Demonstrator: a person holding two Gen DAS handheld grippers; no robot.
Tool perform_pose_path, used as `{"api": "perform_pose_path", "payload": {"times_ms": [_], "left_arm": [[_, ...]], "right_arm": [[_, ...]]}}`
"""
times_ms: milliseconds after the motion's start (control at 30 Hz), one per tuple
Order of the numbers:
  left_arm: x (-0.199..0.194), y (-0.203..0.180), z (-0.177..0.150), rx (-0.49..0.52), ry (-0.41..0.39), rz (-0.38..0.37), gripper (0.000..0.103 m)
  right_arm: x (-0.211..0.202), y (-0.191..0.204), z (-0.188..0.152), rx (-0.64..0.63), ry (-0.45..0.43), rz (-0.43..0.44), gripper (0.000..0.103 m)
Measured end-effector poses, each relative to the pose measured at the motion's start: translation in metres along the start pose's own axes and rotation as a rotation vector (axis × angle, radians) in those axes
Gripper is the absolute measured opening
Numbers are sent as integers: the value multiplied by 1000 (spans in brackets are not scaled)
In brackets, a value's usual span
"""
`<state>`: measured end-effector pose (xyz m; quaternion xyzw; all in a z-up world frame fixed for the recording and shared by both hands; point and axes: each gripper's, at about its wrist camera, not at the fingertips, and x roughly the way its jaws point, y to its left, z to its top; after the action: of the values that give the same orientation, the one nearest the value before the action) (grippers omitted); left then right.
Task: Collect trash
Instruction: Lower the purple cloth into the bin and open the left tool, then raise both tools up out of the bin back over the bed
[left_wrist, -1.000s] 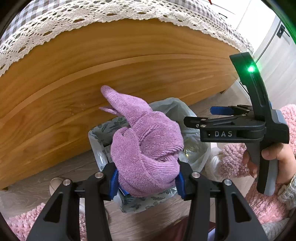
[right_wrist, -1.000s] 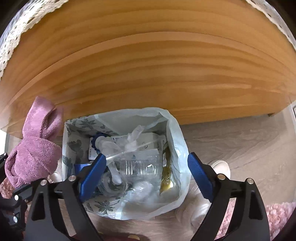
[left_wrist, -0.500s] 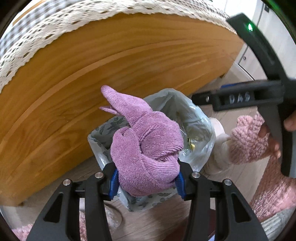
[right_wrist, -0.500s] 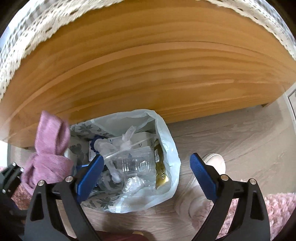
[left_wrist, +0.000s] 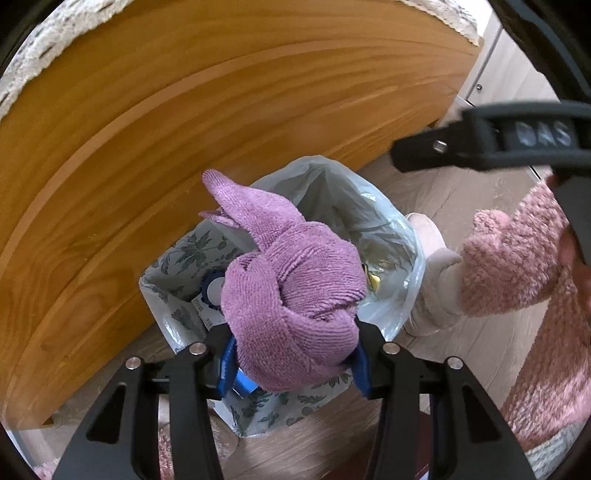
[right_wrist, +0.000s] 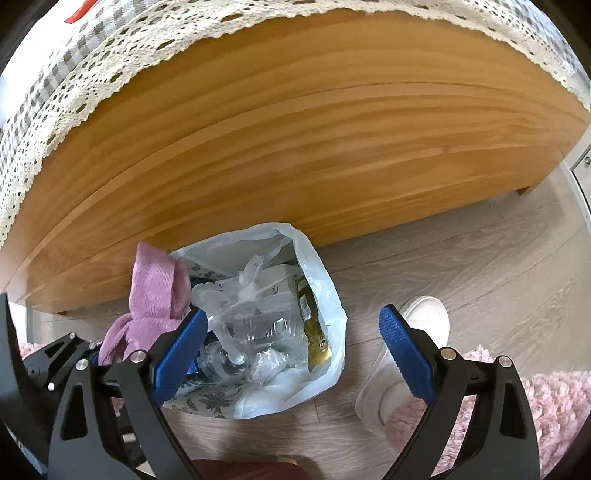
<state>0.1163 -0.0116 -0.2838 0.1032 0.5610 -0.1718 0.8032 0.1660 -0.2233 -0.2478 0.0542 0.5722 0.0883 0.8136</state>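
1. We stand at the long wooden bed frame (right_wrist: 295, 155), its lace-edged checked cover (right_wrist: 55, 96) hanging over the top and pale plank floor (right_wrist: 480, 258) below.
2. Against the frame's foot sits the trash bag (right_wrist: 325, 295), a pale plastic liner in a leaf-printed bin, mouth open upward and already crowded with a clear plastic bottle (right_wrist: 255, 328), crumpled film and a gold-labelled wrapper (right_wrist: 314, 325).
3. Our left gripper (left_wrist: 291, 363) is closed on a knotted purple cloth (left_wrist: 291, 295), the blue pads pressed into the sides of the bundle; it hangs just above the bag's left side.
4. The cloth's long axis runs from the fat knot at the pads up and away to a tapered tail (left_wrist: 221, 188), which points toward the bed frame.
5. Our right gripper (right_wrist: 291, 354) holds nothing, its jaws spread wide over the bag; a fuzzy pink sleeve (left_wrist: 517, 266) and a pale slipper (right_wrist: 406, 343) sit at the right.
6. Our reading of the risks: the cloth hangs near the bag's left rim, so a release here could drape the tail over the edge or drop it to the floor; the heaped contents could also bounce the bundle out, or a snag could collapse the thin liner.
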Motion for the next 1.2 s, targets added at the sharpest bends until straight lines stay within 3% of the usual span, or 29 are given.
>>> {"api": "perform_pose_path", "payload": {"times_ms": [367, 600, 700, 767, 833, 1000, 1200], "left_arm": [[17, 20, 0, -96, 59, 41, 49], [22, 42, -8, -228, 107, 3, 58], [21, 48, -10, -285, 109, -18, 68], [17, 50, -10, -305, 87, -16, 88], [15, 48, -9, -305, 65, -6, 95], [15, 42, -9, -267, 68, 19, 95], [12, 48, -9, -321, 61, -19, 96]], "right_arm": [[3, -2, -3, 13, 26, 32, 90], [4, 0, -4, 10, 26, 18, 90], [7, 0, -5, 13, 32, 8, 90], [7, 0, -5, 9, 32, 0, 90], [8, 0, -5, 5, 32, -5, 90], [10, -1, -6, -3, 34, -16, 90], [13, 0, -7, -11, 32, -31, 90]]}}
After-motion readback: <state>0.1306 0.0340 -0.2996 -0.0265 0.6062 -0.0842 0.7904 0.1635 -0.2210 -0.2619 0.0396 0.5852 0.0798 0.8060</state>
